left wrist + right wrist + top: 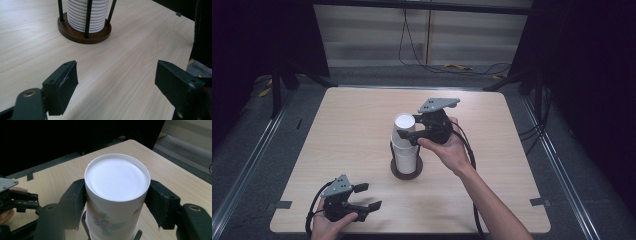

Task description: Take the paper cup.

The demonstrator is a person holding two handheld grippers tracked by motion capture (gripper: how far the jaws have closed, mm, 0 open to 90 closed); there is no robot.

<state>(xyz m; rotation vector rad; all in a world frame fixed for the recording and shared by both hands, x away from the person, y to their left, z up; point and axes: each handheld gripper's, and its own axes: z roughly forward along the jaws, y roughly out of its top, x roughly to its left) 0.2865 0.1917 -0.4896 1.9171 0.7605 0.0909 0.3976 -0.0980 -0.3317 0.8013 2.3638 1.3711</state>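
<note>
Step in hand, as judged: removal of the top paper cup [117, 192] from an inverted stack of paper cups [87, 15] kept in a dispenser stand [406, 170] at mid-table.

- Right gripper [408, 136]: closed on the top paper cup just below its upturned base, one black pad pressed against each side, as seen in the right gripper view. Cup wall not visibly crushed
- Left gripper [365, 196]: jaws held wide, nothing between them, parked low near the front left of the table [352, 130], well apart from the stand

Next move, as judged: a straight upward lift is called for, so that the top cup slides free of the one beneath and clears the upright rods. Grip pressure to be kept light; thin paper is likely to buckle. Nested cups may cling, and the free left gripper could be needed to steady the stack

Materials and shapes:
- Cup: white paper, tapered cylinder, flat recessed base uppermost, faint floral print in purple and green on the wall
- Stack: rolled rims read as close white ribs in the left gripper view
- Stand: round dark brown wooden base, thin black upright rods around the stack
- Table: pale wood-grain laminate, matt, rounded corners
</note>
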